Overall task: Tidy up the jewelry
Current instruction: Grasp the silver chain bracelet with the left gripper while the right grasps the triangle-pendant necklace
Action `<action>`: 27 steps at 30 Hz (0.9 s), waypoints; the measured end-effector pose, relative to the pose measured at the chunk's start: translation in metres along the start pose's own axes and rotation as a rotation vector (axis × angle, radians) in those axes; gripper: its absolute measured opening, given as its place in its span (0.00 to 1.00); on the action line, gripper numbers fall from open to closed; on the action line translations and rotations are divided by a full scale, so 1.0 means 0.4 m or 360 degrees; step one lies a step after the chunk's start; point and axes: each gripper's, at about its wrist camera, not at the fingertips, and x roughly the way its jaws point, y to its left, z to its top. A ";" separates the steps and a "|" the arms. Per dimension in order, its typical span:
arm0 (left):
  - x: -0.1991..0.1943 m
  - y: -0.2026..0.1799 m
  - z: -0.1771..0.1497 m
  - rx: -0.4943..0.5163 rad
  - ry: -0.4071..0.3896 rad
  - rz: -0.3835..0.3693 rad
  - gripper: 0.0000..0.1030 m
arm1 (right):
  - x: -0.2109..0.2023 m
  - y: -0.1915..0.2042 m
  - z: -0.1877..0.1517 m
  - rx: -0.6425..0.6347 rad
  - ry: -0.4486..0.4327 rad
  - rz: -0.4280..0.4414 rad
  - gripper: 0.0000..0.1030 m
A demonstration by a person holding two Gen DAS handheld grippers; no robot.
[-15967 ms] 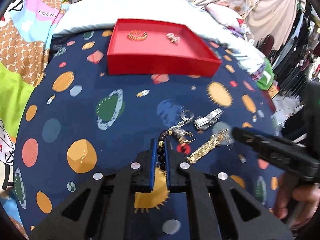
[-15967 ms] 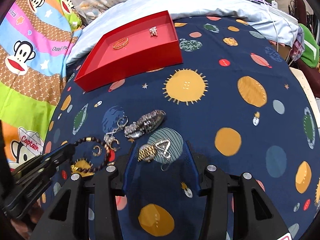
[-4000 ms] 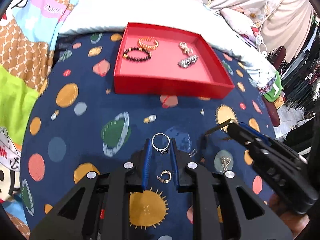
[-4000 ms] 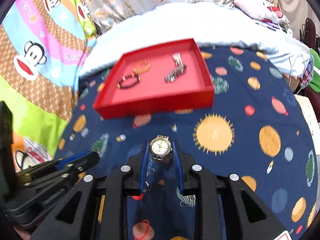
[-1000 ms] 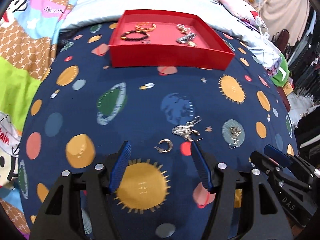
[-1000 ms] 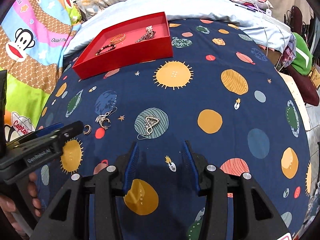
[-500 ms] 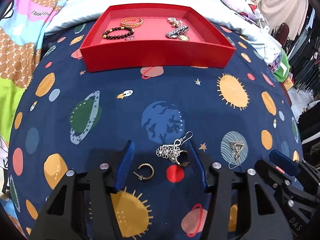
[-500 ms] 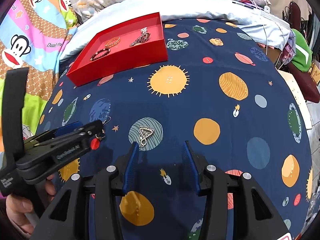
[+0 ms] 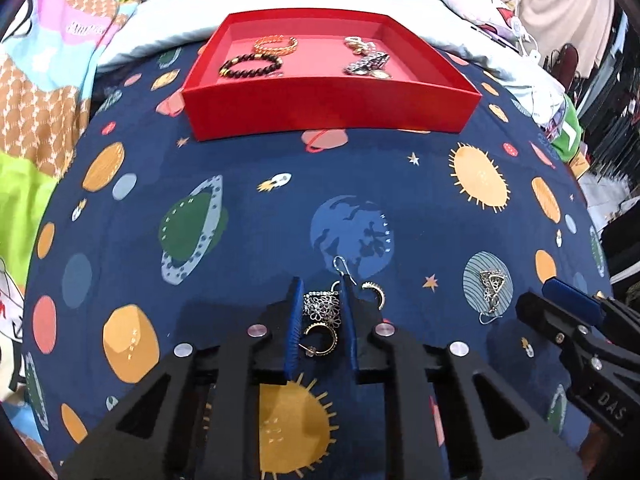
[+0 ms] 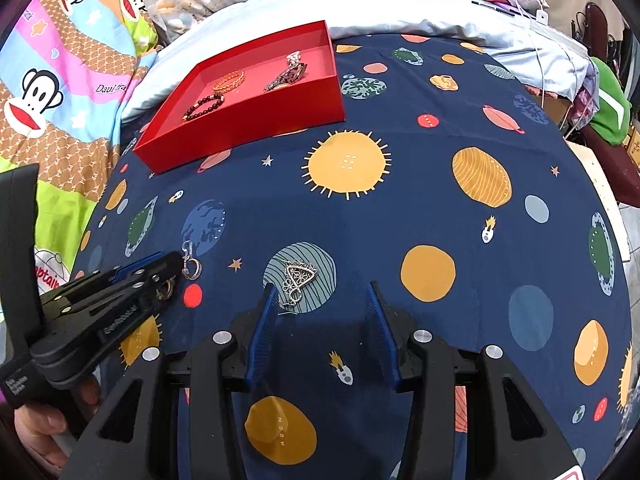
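My left tongs (image 9: pixel 322 310) are clenched on the silver flower-filigree earring (image 9: pixel 320 306) on the bed's navy space-print sheet (image 9: pixel 248 216); right tongs (image 10: pixel 320 320) released. Risk: the gold hoop earring (image 9: pixel 320 340) beside it snags, drops short of the red tray (image 9: pixel 328 104).

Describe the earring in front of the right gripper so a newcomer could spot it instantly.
Start at the red tray at the far end of the navy planet-print cloth, then come toward the cameras to the pale-blue striped planet. The silver filigree earring lies on that planet, just ahead of the open right gripper. Its flat triangular fan shape sets it apart from the flower cluster and gold hoops at the left gripper.
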 end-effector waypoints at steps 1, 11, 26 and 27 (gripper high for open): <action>-0.002 0.006 -0.001 -0.0016 0.0003 -0.0010 0.17 | 0.000 -0.001 0.000 0.0003 0.0000 0.0001 0.43; -0.026 0.042 0.001 -0.0079 -0.0006 -0.0048 0.17 | 0.008 0.001 0.003 0.0002 0.0008 0.0012 0.43; -0.100 0.031 0.018 -0.0074 -0.0065 -0.0124 0.17 | 0.052 0.016 0.009 -0.0033 0.0042 0.0036 0.42; -0.102 0.031 0.020 -0.0076 -0.0067 -0.0127 0.17 | 0.055 0.017 0.010 -0.0037 0.0042 0.0036 0.41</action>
